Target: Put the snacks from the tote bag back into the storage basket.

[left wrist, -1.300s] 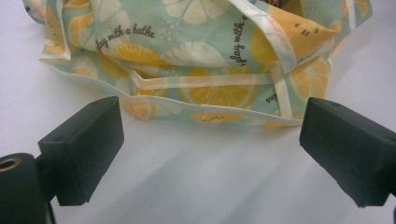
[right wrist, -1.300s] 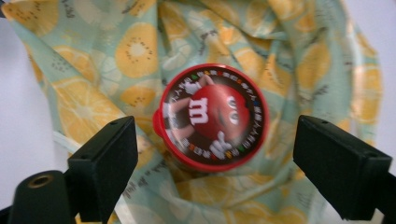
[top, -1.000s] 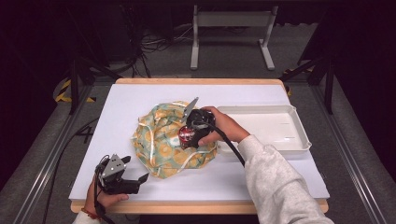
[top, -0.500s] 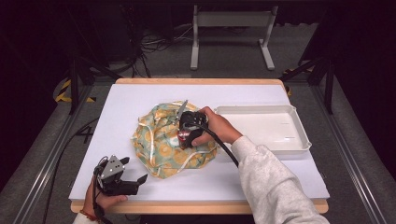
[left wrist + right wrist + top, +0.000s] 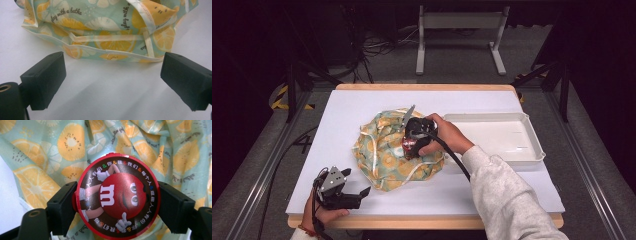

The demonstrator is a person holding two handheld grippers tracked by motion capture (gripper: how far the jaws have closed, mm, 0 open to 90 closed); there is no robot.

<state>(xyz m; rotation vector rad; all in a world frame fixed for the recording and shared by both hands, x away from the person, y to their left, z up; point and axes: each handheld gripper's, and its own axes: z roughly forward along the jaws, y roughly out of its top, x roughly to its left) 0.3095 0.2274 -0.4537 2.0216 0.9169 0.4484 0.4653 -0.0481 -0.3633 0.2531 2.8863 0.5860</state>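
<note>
We hold a small round candy tin [image 5: 117,196] in our right claw [image 5: 411,145], over the middle of the crumpled cloth bag [image 5: 387,152] with the orange-slice print. In the right gripper view the two black jaws press on the left and right sides of the tin, and its red lid with the cartoon face looks toward the camera. We think this side grip is chosen so that the tin stays flat and cannot roll away. We cannot tell if the tin already touches the cloth or hangs just above it.

Our left claw [image 5: 343,192] waits at the near left corner of the counter [image 5: 512,200], close to its near edge. Its jaws stand wide apart and they have nothing between them. In the left gripper view the near hem of the bag [image 5: 110,53] lies just in front of the jaws, not touching them. It seems ready to take the hem when this is needed.

The white tray [image 5: 507,140] sits on the right side, just beside the bag, and its inside is free. There is open counter to the left of the bag and also behind it. Near the right forearm [image 5: 507,195] the room is smaller, and the tray rim is close to the right hand [image 5: 447,135].
</note>
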